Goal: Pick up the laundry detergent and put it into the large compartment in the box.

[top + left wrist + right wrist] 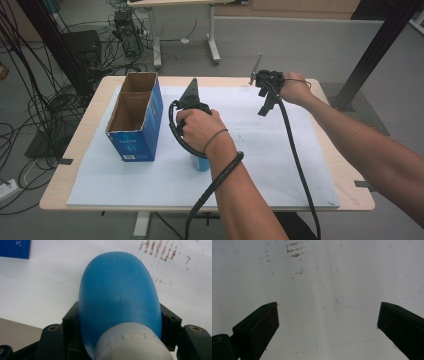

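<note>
I see a smooth, matt blue plastic bottle point(119, 292) with a pale plastic cap, matt white paper sheet point(317, 277) (rust-speckled, pen-marked), raw brown cardboard inside the printed blue box point(134, 116), and a pale wood worktop point(85, 145).

The left gripper point(192, 107) is held just right of the blue box point(136, 117), jaws clamped on a blue bottle point(119, 295), the left hand point(200, 127) wrapped over its top. The right gripper point(265, 92) is raised well right of the box, jaws spread wide, gripped by the right hand point(295, 89).
</note>
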